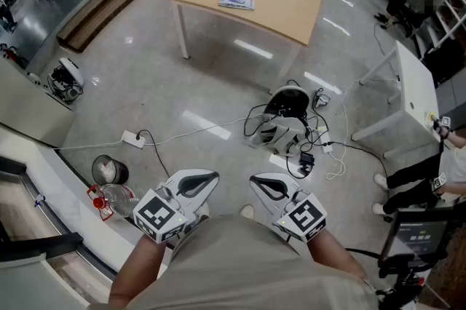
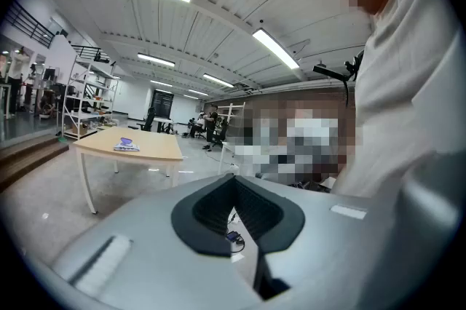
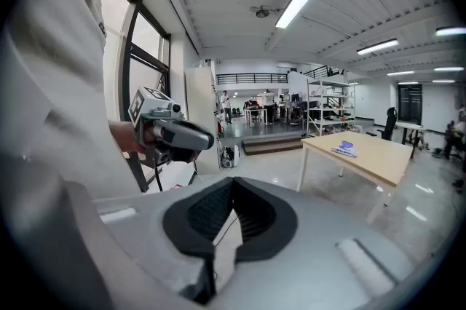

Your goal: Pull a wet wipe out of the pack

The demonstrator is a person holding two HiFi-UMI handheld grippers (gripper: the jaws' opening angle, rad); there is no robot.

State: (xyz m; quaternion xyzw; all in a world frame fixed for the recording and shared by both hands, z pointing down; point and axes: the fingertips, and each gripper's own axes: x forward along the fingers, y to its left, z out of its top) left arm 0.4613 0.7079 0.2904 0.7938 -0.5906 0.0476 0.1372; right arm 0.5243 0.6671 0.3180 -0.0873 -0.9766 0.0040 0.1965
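Note:
The wet wipe pack, white and blue with a purple lid, lies on a light wooden table far ahead across the floor. It shows small in the left gripper view as the pack and in the right gripper view as the pack. My left gripper and right gripper are held close to my body, side by side, both shut with nothing between the jaws. Each points roughly towards the table, well short of it. The left gripper also shows in the right gripper view.
On the floor between me and the table lie tangled cables with a white and black device and a power strip. A water bottle and a round bin sit at my left. A white desk stands at right.

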